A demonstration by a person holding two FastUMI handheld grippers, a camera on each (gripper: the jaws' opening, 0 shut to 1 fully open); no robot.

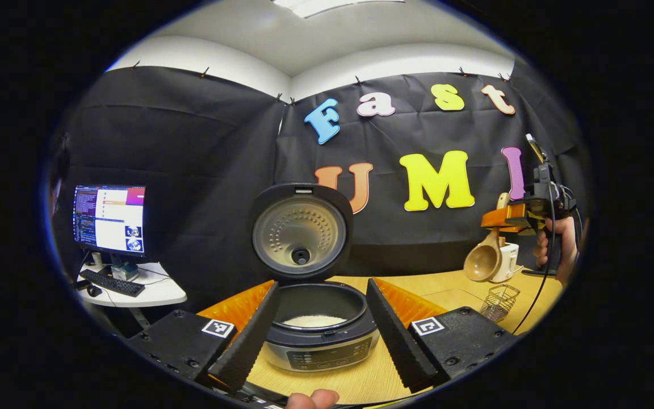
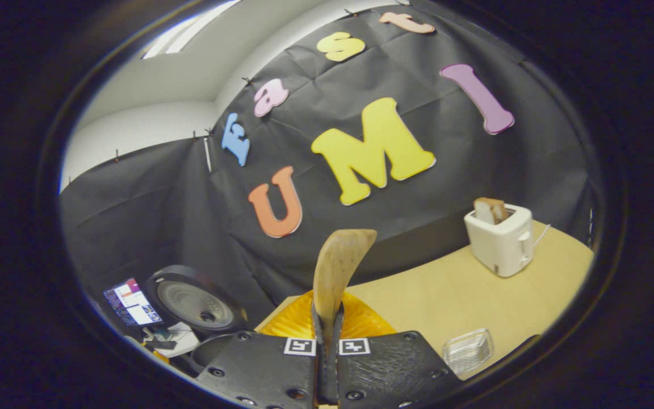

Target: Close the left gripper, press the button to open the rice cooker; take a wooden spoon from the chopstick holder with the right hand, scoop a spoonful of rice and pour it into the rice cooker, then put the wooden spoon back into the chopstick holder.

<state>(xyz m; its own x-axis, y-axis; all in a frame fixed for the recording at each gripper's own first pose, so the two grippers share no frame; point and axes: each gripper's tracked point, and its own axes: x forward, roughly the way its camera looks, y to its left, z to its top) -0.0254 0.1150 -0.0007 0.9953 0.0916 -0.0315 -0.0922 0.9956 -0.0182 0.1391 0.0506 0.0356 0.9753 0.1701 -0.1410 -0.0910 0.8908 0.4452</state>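
Rice cooker (image 1: 320,335) stands on the pale wood bench (image 1: 361,380), lid (image 1: 300,232) swung up and standing upright behind the pot; the lid's inner plate is metallic, dimpled, with a dark vent near its lower middle. Inner pot is dark, with a low layer of white rice (image 1: 314,321) at the bottom; the front panel is silvery with small controls. Left tool (image 1: 320,335) hangs just in front of the cooker, its fingers spread wide, one on each side of the pot, gripping nothing. Right tool (image 1: 511,218), seen from the left gripper view, is held up at the far right by a hand (image 1: 557,250), above a small wire basket (image 1: 500,301). It is clenched on the handle of the wooden spoon (image 1: 483,258): light wood, round deep bowl hanging down, off the bench. In the right gripper view the fingers sit pressed together on the spoon's flat, rounded handle, which sticks up between them. White toaster (image 2: 500,238) with a slice of bread stands at the back of the bench; a clear dish (image 2: 466,349) lies nearer.
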